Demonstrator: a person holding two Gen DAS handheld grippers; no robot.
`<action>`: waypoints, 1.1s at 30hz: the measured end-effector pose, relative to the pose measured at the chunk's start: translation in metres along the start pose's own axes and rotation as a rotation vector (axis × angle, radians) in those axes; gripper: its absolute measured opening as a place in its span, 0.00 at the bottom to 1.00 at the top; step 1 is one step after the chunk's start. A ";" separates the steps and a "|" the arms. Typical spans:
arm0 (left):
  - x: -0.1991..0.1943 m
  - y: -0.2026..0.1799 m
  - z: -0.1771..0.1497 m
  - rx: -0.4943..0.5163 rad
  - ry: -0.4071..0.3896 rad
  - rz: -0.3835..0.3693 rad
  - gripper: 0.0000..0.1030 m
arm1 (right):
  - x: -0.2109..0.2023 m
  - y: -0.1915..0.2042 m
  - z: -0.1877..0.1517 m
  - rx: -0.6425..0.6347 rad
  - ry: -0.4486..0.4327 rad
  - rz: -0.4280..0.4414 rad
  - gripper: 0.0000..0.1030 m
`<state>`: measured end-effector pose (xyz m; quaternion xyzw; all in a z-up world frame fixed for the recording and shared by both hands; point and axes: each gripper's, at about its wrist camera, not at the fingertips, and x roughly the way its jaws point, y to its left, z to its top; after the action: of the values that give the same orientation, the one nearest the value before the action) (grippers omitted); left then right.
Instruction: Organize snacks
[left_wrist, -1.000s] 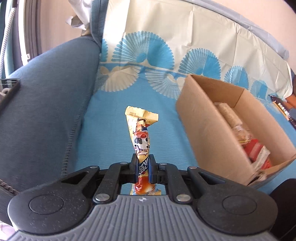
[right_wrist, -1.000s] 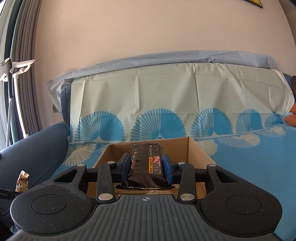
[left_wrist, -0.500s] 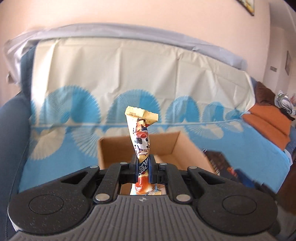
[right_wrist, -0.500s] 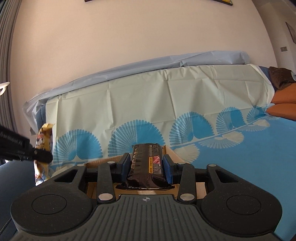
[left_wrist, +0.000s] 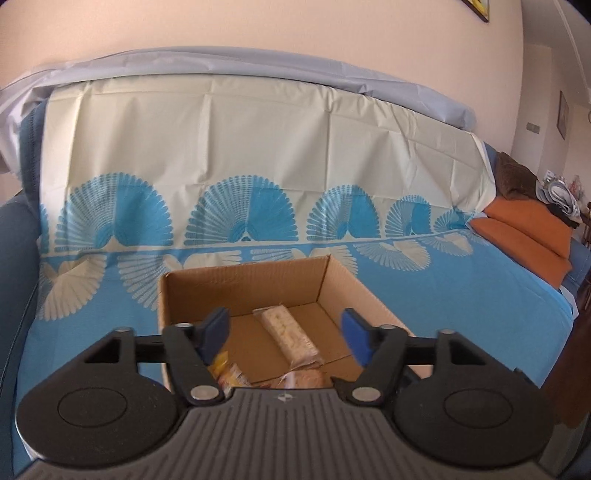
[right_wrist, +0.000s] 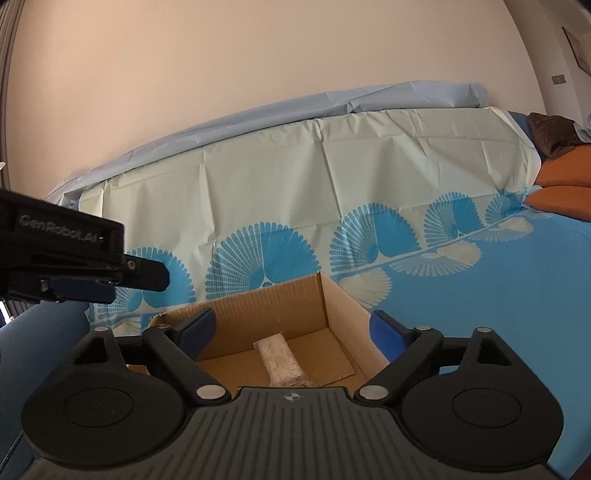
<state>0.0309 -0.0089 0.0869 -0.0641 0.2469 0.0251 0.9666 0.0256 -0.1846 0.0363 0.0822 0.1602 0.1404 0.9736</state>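
1. The left gripper (left_wrist: 284, 332) has let go of its orange snack stick; jaws opening, nothing between them.
2. The right gripper (right_wrist: 291, 332) likewise dropped its black bar, jaws opening.
3. Both snacks probably landed in the cardboard box (left_wrist: 243, 284) below the jaws, beside the wafer pack (left_wrist: 288, 332).

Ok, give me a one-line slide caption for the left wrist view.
Left gripper, jaws opening and empty, above the cardboard box holding a clear-wrapped cracker pack on the blue fan-print sofa cover.

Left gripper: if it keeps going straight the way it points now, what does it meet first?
Probably the pale wrapped snack bar on the floor of the cardboard box. The left gripper, opening with nothing between its fingers, points into the box; depth is unclear.
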 end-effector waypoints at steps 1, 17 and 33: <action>-0.006 0.003 -0.004 -0.005 -0.012 0.013 0.81 | -0.001 0.001 0.000 -0.003 -0.002 0.000 0.98; -0.080 0.018 -0.067 -0.085 -0.032 0.048 0.99 | -0.036 -0.009 0.012 -0.002 0.129 -0.061 0.99; -0.085 0.009 -0.108 -0.148 0.143 0.127 0.99 | -0.064 -0.003 0.009 -0.185 0.250 -0.070 0.99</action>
<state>-0.0956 -0.0156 0.0328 -0.1213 0.3164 0.0997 0.9355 -0.0287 -0.2079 0.0621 -0.0314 0.2695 0.1297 0.9537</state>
